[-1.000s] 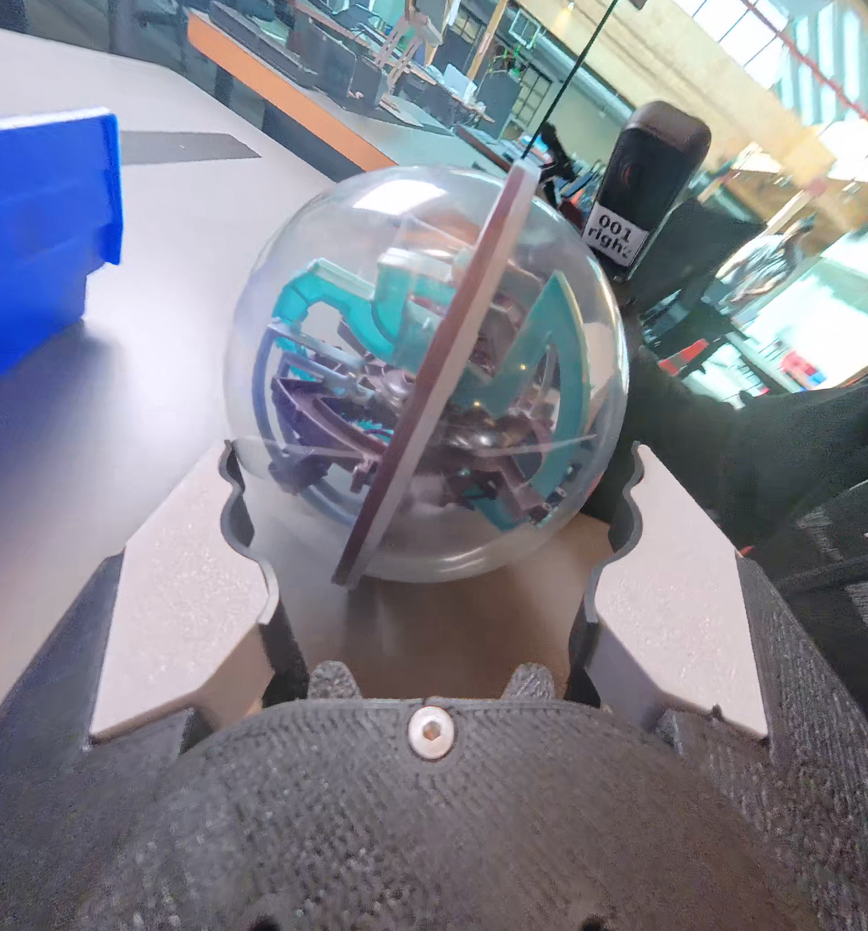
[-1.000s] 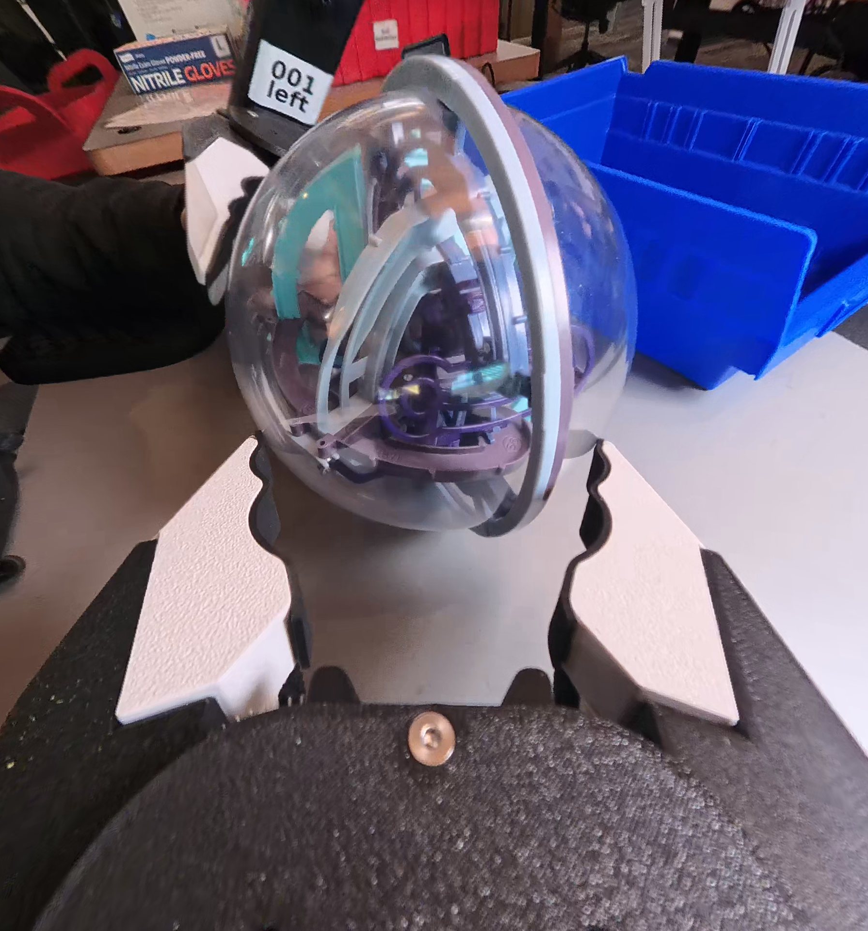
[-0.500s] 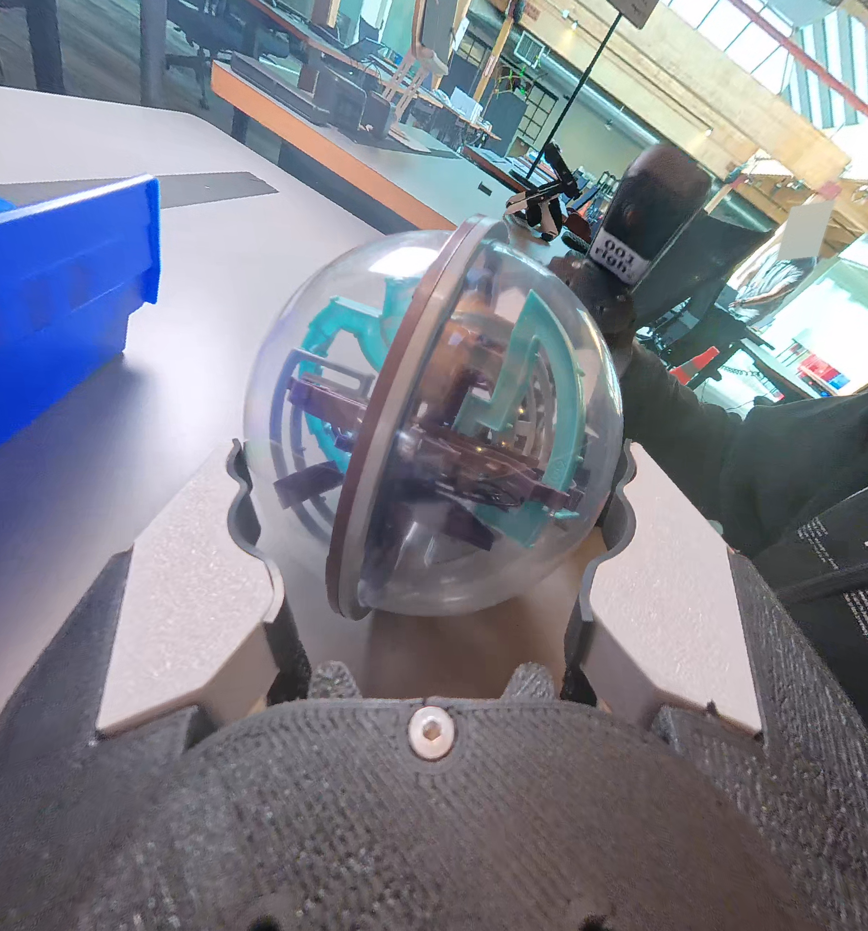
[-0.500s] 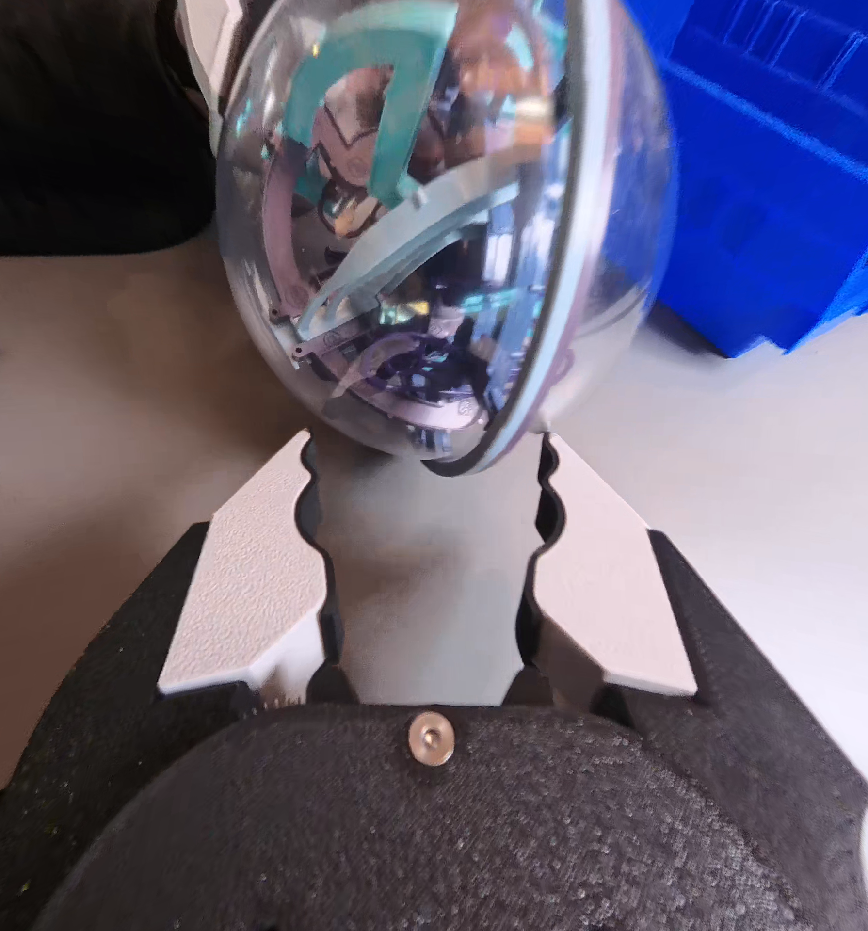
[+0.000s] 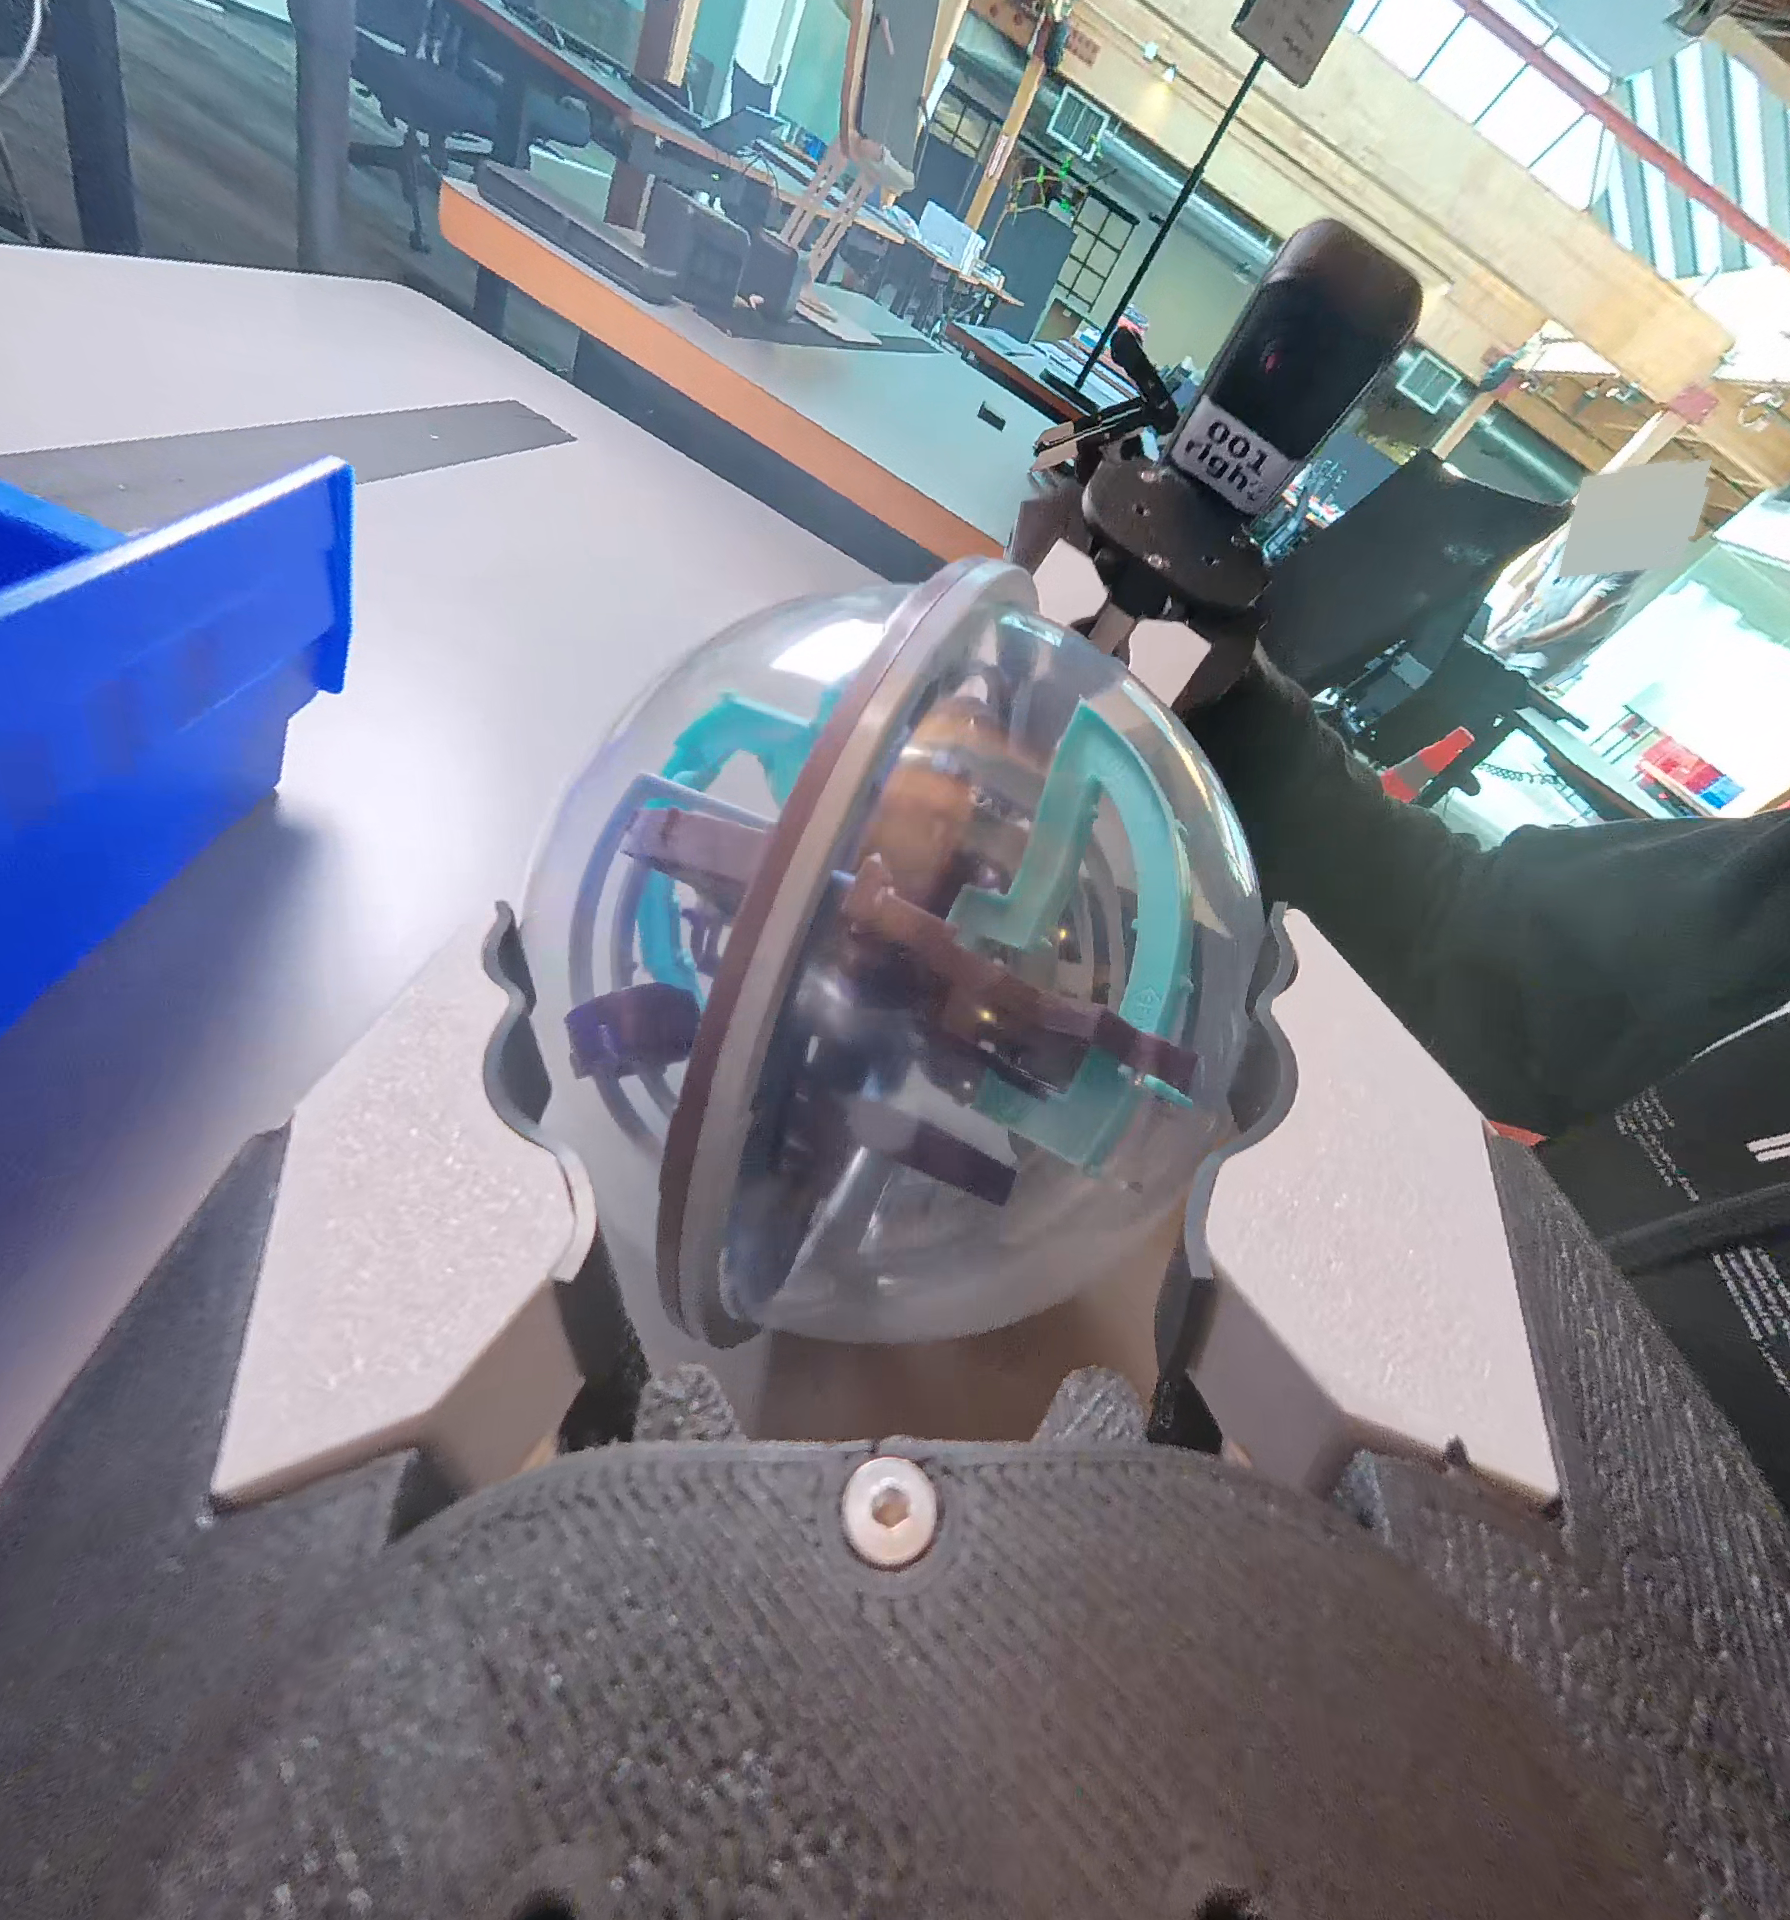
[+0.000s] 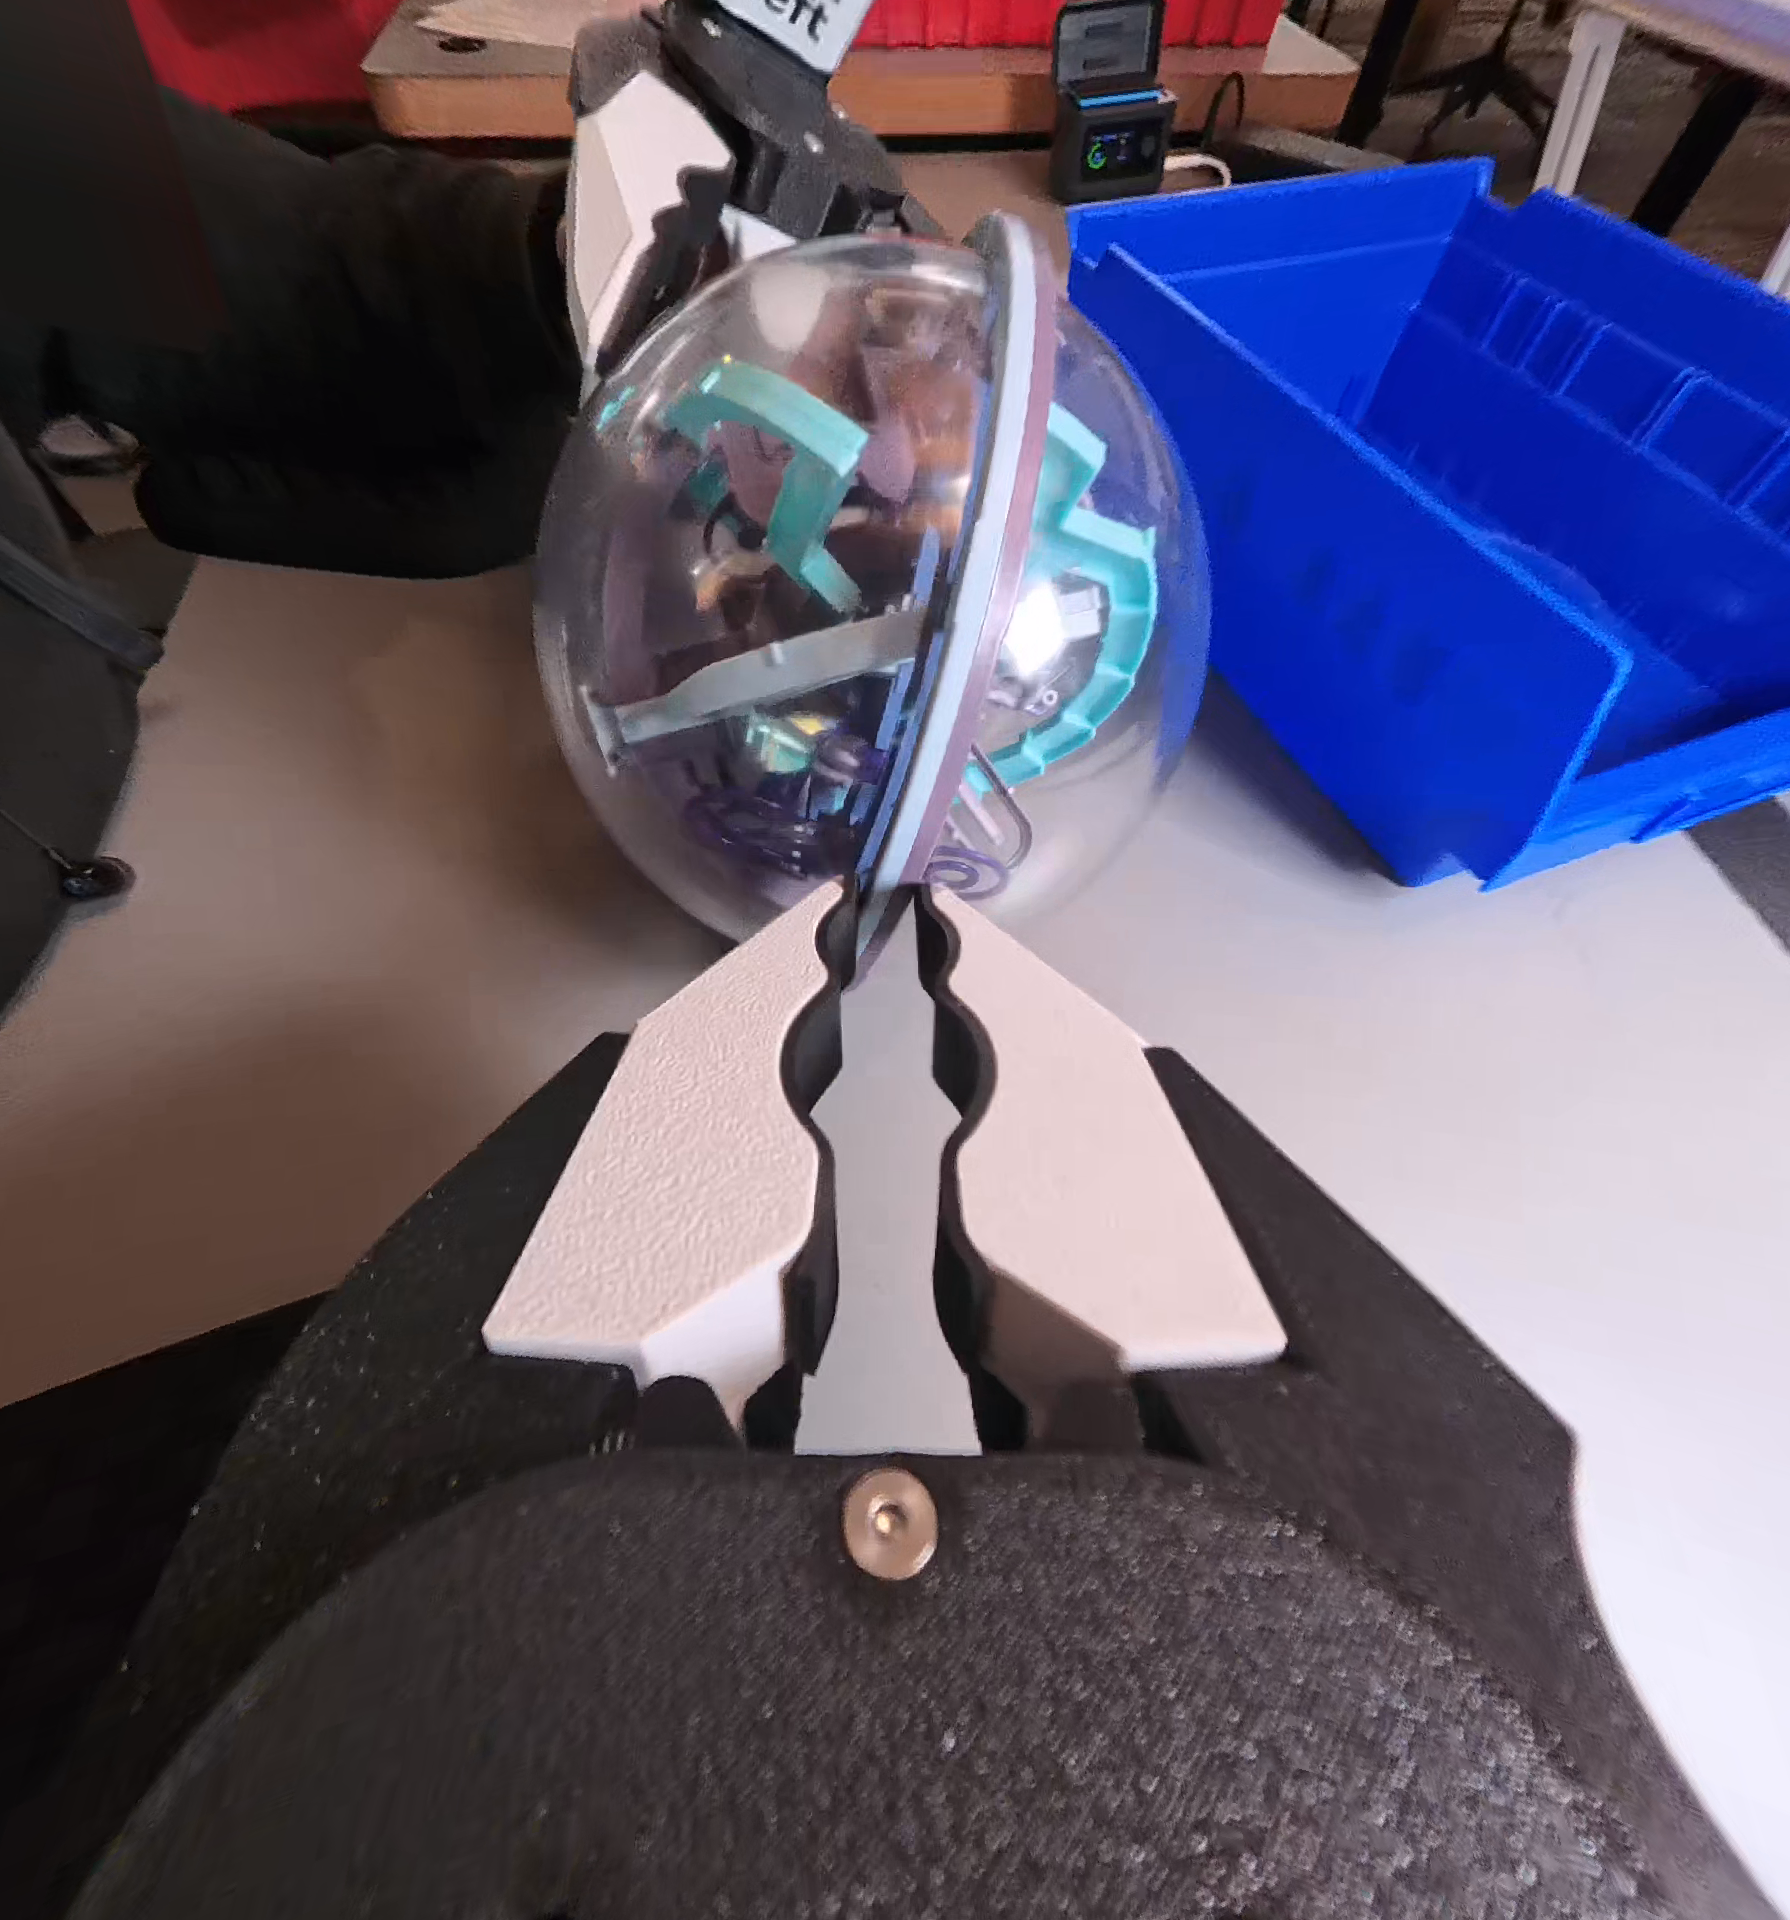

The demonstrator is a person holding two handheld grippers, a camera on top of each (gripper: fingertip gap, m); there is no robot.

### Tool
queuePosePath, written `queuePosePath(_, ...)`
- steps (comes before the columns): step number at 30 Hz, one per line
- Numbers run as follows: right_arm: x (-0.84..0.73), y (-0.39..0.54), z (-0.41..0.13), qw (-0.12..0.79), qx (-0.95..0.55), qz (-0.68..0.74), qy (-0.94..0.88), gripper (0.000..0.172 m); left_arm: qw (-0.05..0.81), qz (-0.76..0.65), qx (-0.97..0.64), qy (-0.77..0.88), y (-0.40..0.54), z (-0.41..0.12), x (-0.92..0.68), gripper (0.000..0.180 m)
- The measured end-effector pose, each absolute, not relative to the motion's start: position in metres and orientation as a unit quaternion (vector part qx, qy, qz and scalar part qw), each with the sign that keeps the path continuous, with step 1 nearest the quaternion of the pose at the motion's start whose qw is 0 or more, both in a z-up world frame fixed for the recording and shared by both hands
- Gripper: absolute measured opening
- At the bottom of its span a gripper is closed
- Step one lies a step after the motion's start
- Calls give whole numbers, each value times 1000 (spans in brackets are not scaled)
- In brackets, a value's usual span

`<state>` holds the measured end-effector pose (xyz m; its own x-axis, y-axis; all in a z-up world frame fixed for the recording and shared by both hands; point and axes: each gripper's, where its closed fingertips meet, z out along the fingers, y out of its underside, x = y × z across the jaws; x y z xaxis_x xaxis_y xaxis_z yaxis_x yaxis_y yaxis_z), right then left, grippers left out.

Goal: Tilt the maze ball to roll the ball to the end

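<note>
The maze ball [image 5: 901, 956] sits at the middle of the table [image 5: 455, 540], clamped at 3 and 9 o'clock between the wide-set pads of the left gripper [image 5: 891, 935]. The right gripper [image 6: 883, 914] pinches the ball's rim [image 6: 984, 582] at 6 o'clock. A blue bin [image 6: 1493, 499] stands at 2 o'clock.

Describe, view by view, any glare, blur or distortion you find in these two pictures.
Left wrist view: bright windows overexposed, maze ball slightly motion-blurred, table bowed by the wide lens. Right wrist view: glare spot inside the ball, bin sharp, edges stretched.
</note>
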<state>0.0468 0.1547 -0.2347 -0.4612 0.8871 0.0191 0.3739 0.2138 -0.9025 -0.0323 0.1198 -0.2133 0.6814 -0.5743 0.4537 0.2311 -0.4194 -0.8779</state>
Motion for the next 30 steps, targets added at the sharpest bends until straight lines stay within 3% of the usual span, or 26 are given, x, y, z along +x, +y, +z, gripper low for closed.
queuePosePath(7,45,143,-250,249,-441,502,-701,7,533,-374,-750,117,119,-207,-36,132)
queuePosePath(12,48,143,-258,241,-446,510,-695,7,551,-336,-747,161,106,-207,-41,145)
queuePosePath(17,46,138,-265,241,-449,506,-696,7,515,-323,-771,193,101,-236,-28,154)
queuePosePath(24,49,117,-287,219,-427,466,-743,7,519,-357,-749,206,97,-226,-25,147)
queuePosePath(25,51,115,-287,212,-424,465,-748,13,518,-359,-748,206,96,-226,-27,146)
queuePosePath(28,52,120,-272,199,-434,496,-725,62,517,-363,-746,211,96,-225,-27,145)
queuePosePath(30,46,131,-255,235,-439,511,-701,81,517,-361,-744,223,97,-224,-24,145)
